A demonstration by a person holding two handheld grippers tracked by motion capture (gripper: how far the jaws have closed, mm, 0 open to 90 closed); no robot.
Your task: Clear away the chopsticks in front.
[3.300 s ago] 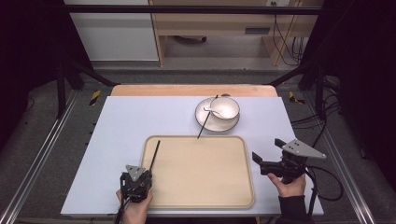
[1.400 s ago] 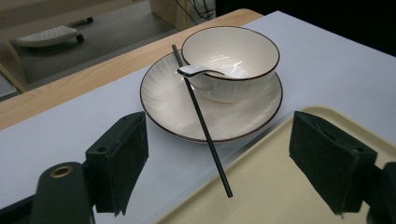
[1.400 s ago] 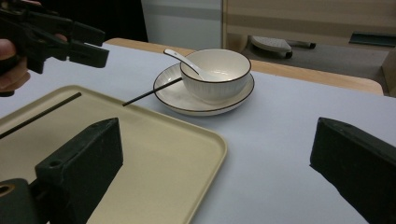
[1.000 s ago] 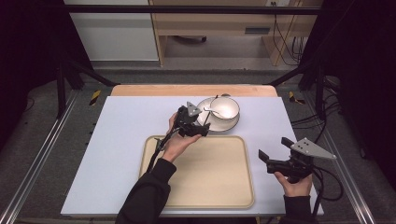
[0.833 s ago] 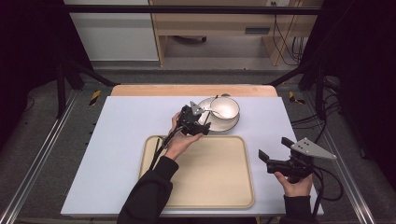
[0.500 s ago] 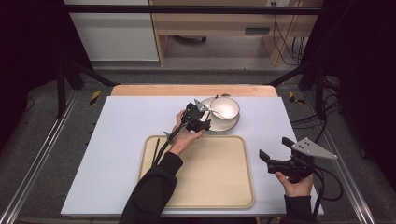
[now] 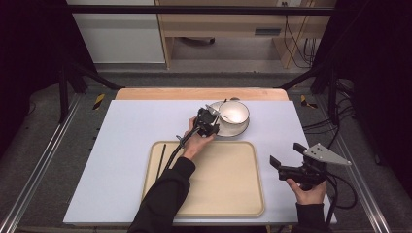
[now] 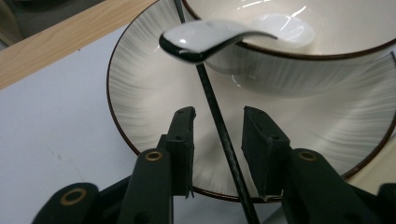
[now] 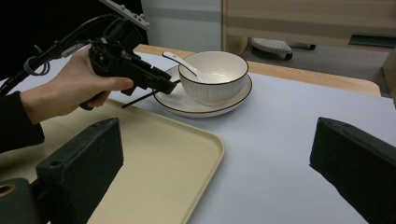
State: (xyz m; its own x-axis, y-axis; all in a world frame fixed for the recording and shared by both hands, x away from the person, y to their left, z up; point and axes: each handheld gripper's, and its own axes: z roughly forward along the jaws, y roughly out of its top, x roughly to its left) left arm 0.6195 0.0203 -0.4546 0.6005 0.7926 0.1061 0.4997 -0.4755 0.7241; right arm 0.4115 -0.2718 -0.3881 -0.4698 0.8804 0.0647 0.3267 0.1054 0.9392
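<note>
Chopstick (image 8: 219,126) (thin black stick) lies with its far end on the saucer (image 8: 140,107), running under the white spoon (image 8: 210,37) handle; its near end passes off the saucer rim toward the tray. In left tool view it sits between the two jaws, nearer the right-hand one; no contact visible on either side, gap left both sides.

Left tool (image 7: 208,121): jaws partly open, straddling the stick, nothing clamped. In high view it sits at approx 9 o'clock of the saucer (image 7: 240,130), just beyond the tray's far edge; hand (image 7: 194,143) wrapped round the grip, dark sleeve lying across the tray.

Bowl (image 7: 232,111): white, dark rim, stands on the saucer, spoon bowl-end inside, handle out over the rim toward 10 o'clock.

Second chopstick (image 7: 161,160): lies along the tray's left rim, at 9 o'clock of the tray, well apart from the first.

Tray (image 7: 228,194): beige, rounded corners, on the pale worktop (image 7: 126,141) at 6 o'clock of the saucer.

Right tool (image 7: 284,170): jaws wide open, holding nothing, at approx 3 o'clock of the tray over bare worktop, near the worktop's right edge. Right tool view: left tool (image 9: 140,74) seen w/ its tips at the saucer (image 9: 187,105) edge, stick (image 9: 140,99) poking out below it (contact not resolvable from this side).
</note>
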